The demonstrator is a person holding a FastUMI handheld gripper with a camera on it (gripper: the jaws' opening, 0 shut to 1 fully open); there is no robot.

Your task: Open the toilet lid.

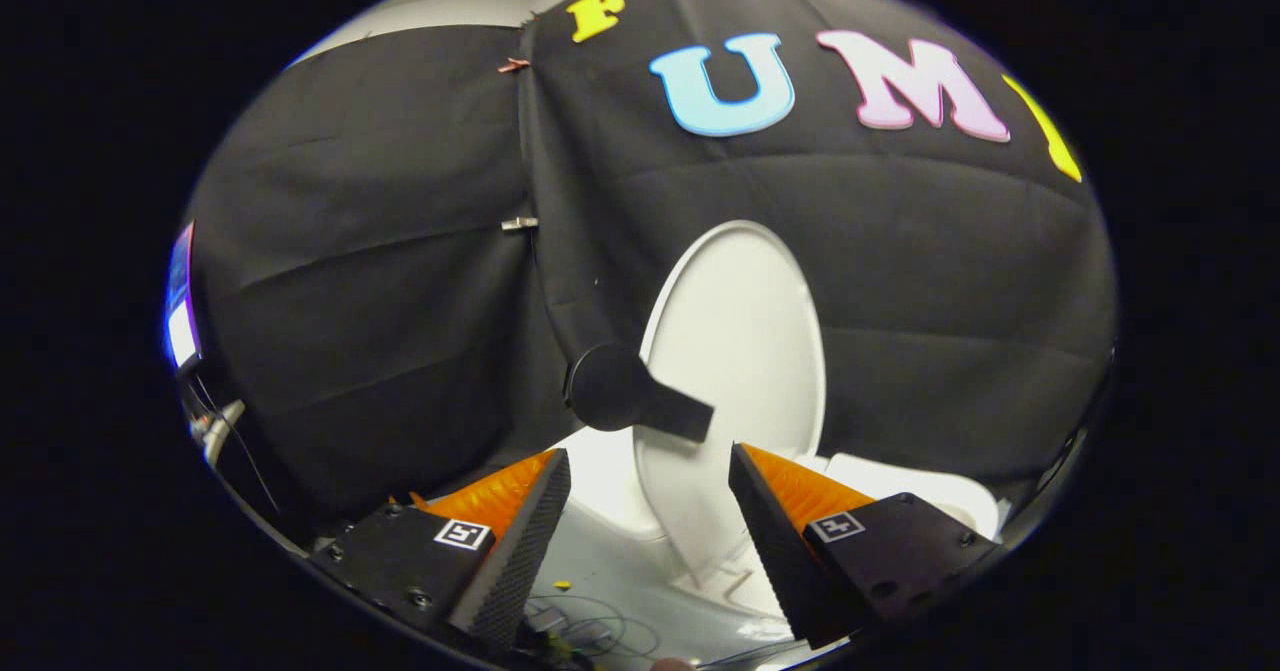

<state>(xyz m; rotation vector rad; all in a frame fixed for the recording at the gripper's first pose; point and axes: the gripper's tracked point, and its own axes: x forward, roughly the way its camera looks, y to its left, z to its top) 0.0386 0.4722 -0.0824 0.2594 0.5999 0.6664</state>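
The white toilet lid (738,351) stands raised, upright against the black cloth wall, just ahead of and beyond my fingers. A black handle tab (632,396) with a round end sticks out from the lid's left edge, a little above the left fingertip. My gripper (650,471) is open, its orange-and-black fingers (520,531) spread wide with nothing between them. Below the lid, between the fingers, part of the white toilet body (620,551) shows at the hinge.
Black cloth (380,281) covers the booth's back and left side. A lit screen edge (180,301) and some cables (225,431) sit at the far left. Thin wires (590,631) lie on the white surface near the base of the fingers.
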